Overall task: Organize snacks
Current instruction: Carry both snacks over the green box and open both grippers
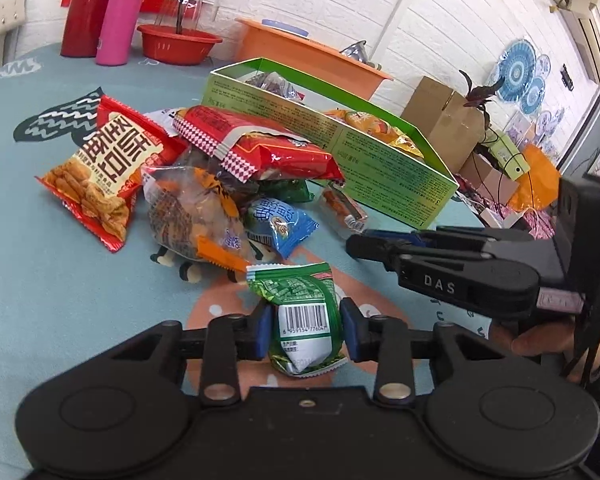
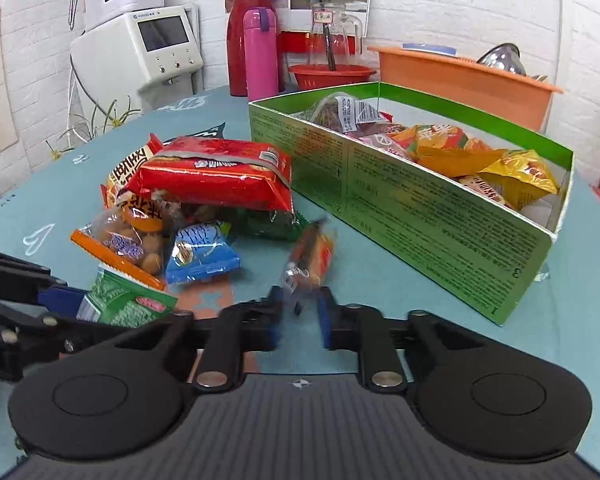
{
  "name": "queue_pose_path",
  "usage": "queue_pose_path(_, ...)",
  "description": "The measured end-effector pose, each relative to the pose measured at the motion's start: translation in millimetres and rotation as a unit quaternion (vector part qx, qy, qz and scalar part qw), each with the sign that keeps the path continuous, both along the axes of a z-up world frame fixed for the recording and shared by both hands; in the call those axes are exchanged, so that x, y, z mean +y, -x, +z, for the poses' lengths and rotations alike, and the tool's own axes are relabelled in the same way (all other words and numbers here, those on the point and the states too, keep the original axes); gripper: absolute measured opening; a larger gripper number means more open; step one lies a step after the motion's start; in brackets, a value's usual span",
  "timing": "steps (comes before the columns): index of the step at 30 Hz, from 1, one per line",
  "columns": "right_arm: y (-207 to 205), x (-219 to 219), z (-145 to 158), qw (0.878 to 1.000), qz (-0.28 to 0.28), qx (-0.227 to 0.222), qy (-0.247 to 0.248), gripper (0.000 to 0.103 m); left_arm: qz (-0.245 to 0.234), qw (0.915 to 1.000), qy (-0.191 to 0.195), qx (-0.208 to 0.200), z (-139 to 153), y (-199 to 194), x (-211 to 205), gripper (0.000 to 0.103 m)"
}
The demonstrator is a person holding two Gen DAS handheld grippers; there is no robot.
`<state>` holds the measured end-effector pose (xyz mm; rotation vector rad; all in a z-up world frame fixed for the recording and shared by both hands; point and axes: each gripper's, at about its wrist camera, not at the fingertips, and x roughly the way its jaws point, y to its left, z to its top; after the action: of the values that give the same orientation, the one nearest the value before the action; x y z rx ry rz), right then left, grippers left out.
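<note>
Surface: teal patterned tablecloth (image 2: 380,280) in a white-brick room; I run both hand-held grippers over it.
Green packet: small green snack packet (image 1: 306,312), barcode side up, lying on the cloth at the near edge of the pile.
Left gripper: left gripper (image 1: 306,328) has its blue pads touching both sides of the green packet; I judge it clamped on, packet not visibly lifted.
Wrapped stick: clear-wrapped orange snack stick (image 2: 310,258) lies between pile and box, its near end between the right fingertips.
Right gripper: right gripper (image 2: 300,314) is narrowed around that end; the view is motion-blurred, so I cannot tell whether it grips.
Box: long green cardboard box (image 2: 420,216) just beyond, open top, already holding several packets, yellow and orange ones (image 2: 460,152) at the near end.
Left on cloth: big red bag (image 2: 216,178), red-and-cream cracker bag (image 1: 108,168), orange-edged clear bag (image 2: 128,244), blue packet (image 2: 200,256), dark green one partly hidden under the red bag.
Progress: roughly half by my estimate; box part-filled, about seven items outside.
Background: pink bottle (image 2: 262,52), red flask (image 2: 240,36), red basin (image 2: 332,76), orange tub (image 2: 460,76).
</note>
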<state>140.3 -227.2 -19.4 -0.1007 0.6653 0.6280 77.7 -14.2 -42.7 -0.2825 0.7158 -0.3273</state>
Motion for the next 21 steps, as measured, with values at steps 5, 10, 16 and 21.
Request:
queue_pose_path(5,16,-9,3,1.000,0.008,-0.004,-0.011,0.015,-0.008,0.9997,0.022,-0.001,6,6,2,0.071)
queue_pose_path(10,23,-11,6,1.000,0.004,0.001,-0.003,0.054,-0.004,0.9997,0.018,-0.014,14,12,1,0.071)
queue_pose_path(16,20,-4,11,1.000,-0.012,-0.018,-0.009,0.103,-0.002,0.9998,0.020,-0.004,11,12,1,0.071)
queue_pose_path(21,0,5,1,1.000,-0.026,-0.003,0.000,0.044,0.000,0.9998,0.019,-0.005,13,12,2,0.071)
